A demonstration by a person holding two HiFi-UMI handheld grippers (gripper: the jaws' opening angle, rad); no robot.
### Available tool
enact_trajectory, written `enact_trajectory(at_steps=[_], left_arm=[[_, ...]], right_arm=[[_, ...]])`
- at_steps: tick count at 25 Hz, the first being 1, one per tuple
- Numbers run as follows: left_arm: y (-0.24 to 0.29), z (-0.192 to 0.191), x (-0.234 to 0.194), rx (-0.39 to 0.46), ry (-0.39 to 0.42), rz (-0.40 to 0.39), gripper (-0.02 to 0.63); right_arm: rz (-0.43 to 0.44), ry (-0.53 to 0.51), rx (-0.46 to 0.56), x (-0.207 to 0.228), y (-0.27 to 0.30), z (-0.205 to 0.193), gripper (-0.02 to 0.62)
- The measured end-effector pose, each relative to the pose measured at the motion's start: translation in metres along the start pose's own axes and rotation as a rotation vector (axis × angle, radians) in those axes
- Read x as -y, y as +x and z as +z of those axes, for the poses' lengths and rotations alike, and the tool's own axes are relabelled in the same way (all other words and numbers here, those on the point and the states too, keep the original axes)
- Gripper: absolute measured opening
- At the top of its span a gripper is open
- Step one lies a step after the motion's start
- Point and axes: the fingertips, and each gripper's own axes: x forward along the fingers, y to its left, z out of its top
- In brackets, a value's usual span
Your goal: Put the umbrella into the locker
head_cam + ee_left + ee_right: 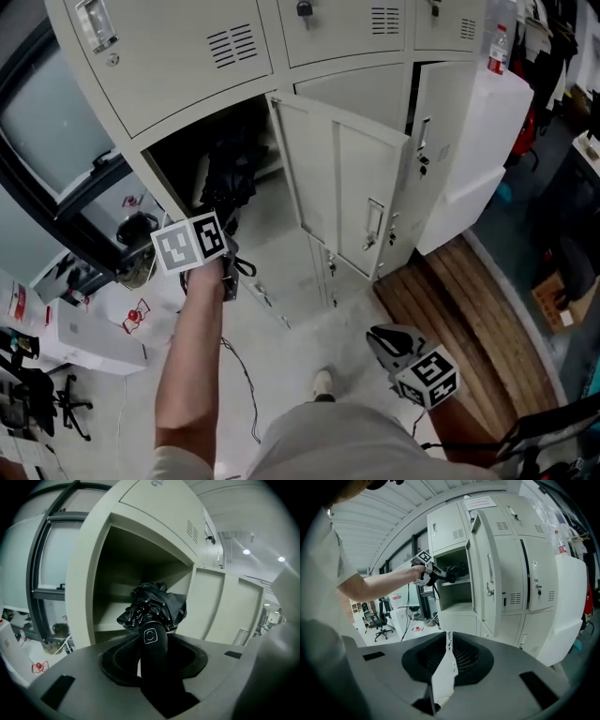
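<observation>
Seen from above, a person stands before a bank of pale metal lockers. The left arm is stretched out, and the left tool (151, 660) is clamped on the black handle of a folded black umbrella (154, 605). The umbrella's bunched canopy end points into the one open compartment of the locker (89, 578). It sits right at the mouth, level with the space above an inner shelf (108, 626); whether it has crossed the rim is not clear. The right tool (446, 665) hangs low at the person's right side, well away from the locker, its jaws closed together with nothing between them.

The step in hand appears to be the insertion itself — the umbrella is carried but not yet laid down. The next move likely calls for pushing it deeper along its own length until it rests on the shelf. After that, the jaws would part and the tool would draw straight back.

The opening is wider than the umbrella, with the frame post close on the left and the compartment ceiling above. The door (345, 183) stands swung open to the right, clear of the arm — its edge is the nearest obstacle on that side. A thin cable (247, 382) trails on the floor near the feet.
</observation>
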Motion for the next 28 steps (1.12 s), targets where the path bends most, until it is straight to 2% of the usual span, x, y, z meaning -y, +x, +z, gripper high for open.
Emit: enact_trajectory(at_steps=[8,12,19,28], left_arm=[[0.072,0.051,-0.023,-0.008,-0.013,0.004,0.164],[0.1,0.072,-0.03,-0.016,0.007,0.032,0.164],[0.135,0.08,-0.048,-0.051,0.012,0.084,0.167],[0.143,0.082,-0.049,-0.079,0.086,0.142,0.175]], right_arm=[[-0.08,0.038,-0.004,0.025,0.018,0.007,0.018],[-0.113,0.059,0.012,0.035,0.024,0.013,0.018],[-0.147,0.087,0.023,0.046,0.028,0.015,0.018],[-0.154,0.106,0.003,0.049,0.023,0.005,0.018]])
